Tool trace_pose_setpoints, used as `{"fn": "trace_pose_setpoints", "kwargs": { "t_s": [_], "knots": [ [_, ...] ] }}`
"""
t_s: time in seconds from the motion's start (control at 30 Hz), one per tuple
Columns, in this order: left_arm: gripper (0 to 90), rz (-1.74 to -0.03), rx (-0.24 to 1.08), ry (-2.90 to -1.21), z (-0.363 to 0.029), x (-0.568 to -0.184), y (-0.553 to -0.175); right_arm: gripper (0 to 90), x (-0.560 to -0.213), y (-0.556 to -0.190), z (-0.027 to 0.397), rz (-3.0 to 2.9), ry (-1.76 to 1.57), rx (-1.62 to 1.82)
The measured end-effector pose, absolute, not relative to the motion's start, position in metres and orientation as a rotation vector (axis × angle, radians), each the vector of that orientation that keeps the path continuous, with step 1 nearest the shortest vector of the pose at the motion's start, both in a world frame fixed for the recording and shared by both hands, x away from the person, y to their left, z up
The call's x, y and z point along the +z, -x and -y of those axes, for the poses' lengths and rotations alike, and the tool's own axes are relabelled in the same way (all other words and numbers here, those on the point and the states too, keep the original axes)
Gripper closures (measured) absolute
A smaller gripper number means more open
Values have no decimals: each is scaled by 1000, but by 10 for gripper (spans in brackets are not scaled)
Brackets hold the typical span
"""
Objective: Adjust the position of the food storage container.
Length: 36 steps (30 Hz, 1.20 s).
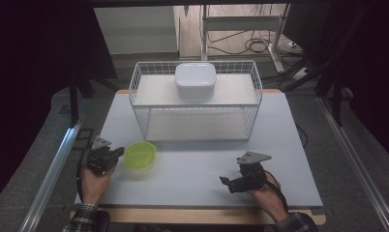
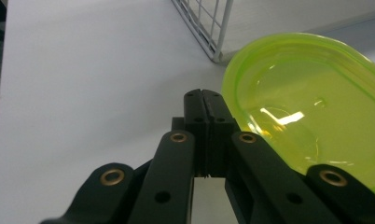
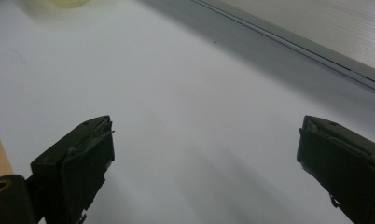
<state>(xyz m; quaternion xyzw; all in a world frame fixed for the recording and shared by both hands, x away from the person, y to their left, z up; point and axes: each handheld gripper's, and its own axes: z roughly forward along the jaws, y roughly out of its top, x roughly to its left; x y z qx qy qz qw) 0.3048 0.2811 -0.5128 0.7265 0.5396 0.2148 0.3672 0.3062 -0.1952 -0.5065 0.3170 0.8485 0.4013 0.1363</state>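
Note:
A translucent lime-green plastic bowl [image 1: 140, 154] sits on the pale table, in front of the wire rack's left corner. In the left gripper view the bowl [image 2: 311, 107] lies just right of my jaws. My left gripper [image 1: 118, 152] [image 2: 204, 100] is shut, its two black jaws pressed together with nothing between them, right beside the bowl's left rim. My right gripper [image 1: 226, 184] [image 3: 204, 154] rests low over the table's front right with its jaws wide open and bare table between them. A sliver of the green bowl [image 3: 59, 3] shows far off in the right gripper view.
A white wire rack [image 1: 139, 116] with two shelves stands at the back centre of the table [image 1: 192, 169]. A white lidded container [image 1: 195, 79] sits on its top shelf. The rack's corner [image 2: 213, 42] is close beyond the left jaws. Metal rails flank the table.

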Motion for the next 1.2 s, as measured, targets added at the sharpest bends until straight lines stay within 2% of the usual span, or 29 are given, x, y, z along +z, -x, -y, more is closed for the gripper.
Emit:
{"fn": "trace_pose_setpoints", "kwargs": {
  "t_s": [0.67, 1.13, 1.2],
  "knots": [
    [899, -1325, 489, -1896, -247, -514, -311, 44, -510, -306, 193, -2477, -906, 1128],
    [900, -1250, 411, -1923, -212, -513, -313, 44, -510, -307, 192, -2481, -904, 1122],
    [900, -1229, 367, -1922, -203, -513, -312, 44, -510, -307, 192, -2483, -904, 1119]
  ]
}}
